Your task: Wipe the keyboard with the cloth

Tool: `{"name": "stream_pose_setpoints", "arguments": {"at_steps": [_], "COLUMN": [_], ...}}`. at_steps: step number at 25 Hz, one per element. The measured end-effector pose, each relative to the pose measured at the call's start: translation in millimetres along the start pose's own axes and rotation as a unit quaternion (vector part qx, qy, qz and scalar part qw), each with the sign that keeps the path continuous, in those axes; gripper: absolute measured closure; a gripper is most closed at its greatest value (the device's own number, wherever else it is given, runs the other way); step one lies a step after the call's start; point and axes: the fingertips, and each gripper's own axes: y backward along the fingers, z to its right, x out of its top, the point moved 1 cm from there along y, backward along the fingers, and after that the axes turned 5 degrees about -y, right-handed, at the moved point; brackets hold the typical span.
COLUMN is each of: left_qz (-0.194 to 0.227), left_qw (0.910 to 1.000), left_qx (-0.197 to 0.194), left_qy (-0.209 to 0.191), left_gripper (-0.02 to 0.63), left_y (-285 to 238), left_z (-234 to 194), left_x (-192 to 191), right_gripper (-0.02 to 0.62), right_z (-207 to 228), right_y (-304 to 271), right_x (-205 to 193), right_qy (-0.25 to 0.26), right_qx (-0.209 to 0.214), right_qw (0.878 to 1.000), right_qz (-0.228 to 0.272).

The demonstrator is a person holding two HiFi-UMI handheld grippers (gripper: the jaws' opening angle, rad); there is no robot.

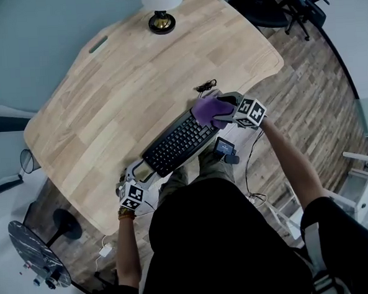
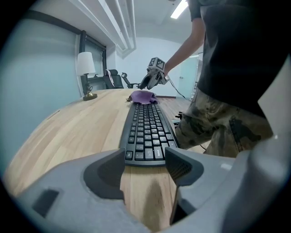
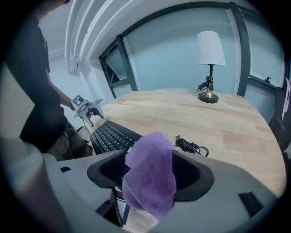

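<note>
Cloth point(image 3: 150, 182) hangs loose between my right tool's point(image 3: 150, 166) spread jaws over one keyboard point(image 1: 179, 142) end. My left tool point(image 2: 145, 157), spread, faces the other.

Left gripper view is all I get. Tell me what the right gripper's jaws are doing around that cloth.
Observer: In the right gripper view, the right gripper has its jaws wide apart, with the purple cloth bunched loosely between them.
Operator: Report whatever else lies at that end.
Observer: A coiled black cable lies on the table, close by the keyboard end where the cloth is.
</note>
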Motion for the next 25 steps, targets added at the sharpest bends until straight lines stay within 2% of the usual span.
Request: {"name": "stream_pose_setpoints", "arguments": {"at_steps": [3, 5, 6, 10, 13, 14, 16, 18, 19, 21, 23, 25], "left_qz": [-0.006, -0.012, -0.016, -0.029, -0.039, -0.042, -0.05, -0.061, -0.069, -0.083, -0.089, -0.089], "left_qw": [1.0, 0.9998, 0.9997, 0.999, 0.9986, 0.9984, 0.9979, 0.9969, 0.9962, 0.995, 0.9945, 0.9947], "left_qx": [-0.003, -0.013, -0.019, -0.028, -0.03, -0.032, -0.038, -0.048, -0.053, -0.056, -0.054, -0.051], "left_qy": [0.007, 0.008, 0.008, 0.015, 0.021, 0.019, 0.012, 0.003, -0.001, -0.006, -0.007, -0.003], "left_gripper": [0.304, 0.266, 0.254, 0.232, 0.232, 0.231, 0.23, 0.225, 0.224, 0.221, 0.216, 0.216], "left_y": [-6.6, -10.6, -12.0, -10.0, -7.1, -7.3, -9.4, -13.6, -16.3, -21.3, -23.2, -23.4], "left_z": [3.2, 7.1, 9.9, 17.8, 20.2, 20.9, 22.1, 23.8, 24.6, 24.9, 24.2, 23.6], "left_x": [-3.0, -5.9, -7.7, -21.0, -30.2, -31.7, -33.9, -36.0, -37.1, -40.0, -42.5, -42.2], "right_gripper": [0.31, 0.42, 0.448, 0.508, 0.53, 0.531, 0.509, 0.435, 0.421, 0.469, 0.481, 0.483], "right_z": [11.5, 23.1, 28.4, 51.6, 79.5, 85.3, 85.8, 82.2, 83.3, 91.3, 98.0, 99.7], "right_y": [-27.5, -35.7, -35.9, -17.5, 8.0, 13.3, 11.3, 0.1, -4.1, -8.1, -10.8, -12.4], "right_x": [-2.9, -5.6, -7.3, -5.7, -5.9, -7.5, -12.7, -21.5, -26.1, -31.9, -35.5, -37.1], "right_qy": [-0.01, -0.001, 0.003, -0.027, -0.058, -0.07, -0.095, -0.103, -0.102, -0.112, -0.133, -0.124], "right_qx": [-0.055, -0.103, -0.121, -0.159, -0.202, -0.203, -0.174, -0.155, -0.161, -0.185, -0.194, -0.199], "right_qw": [0.998, 0.995, 0.992, 0.987, 0.978, 0.977, 0.98, 0.982, 0.981, 0.976, 0.971, 0.971], "right_qz": [-0.001, -0.012, -0.019, -0.014, 0.003, 0.006, -0.001, -0.021, -0.028, -0.029, -0.028, -0.038]}}
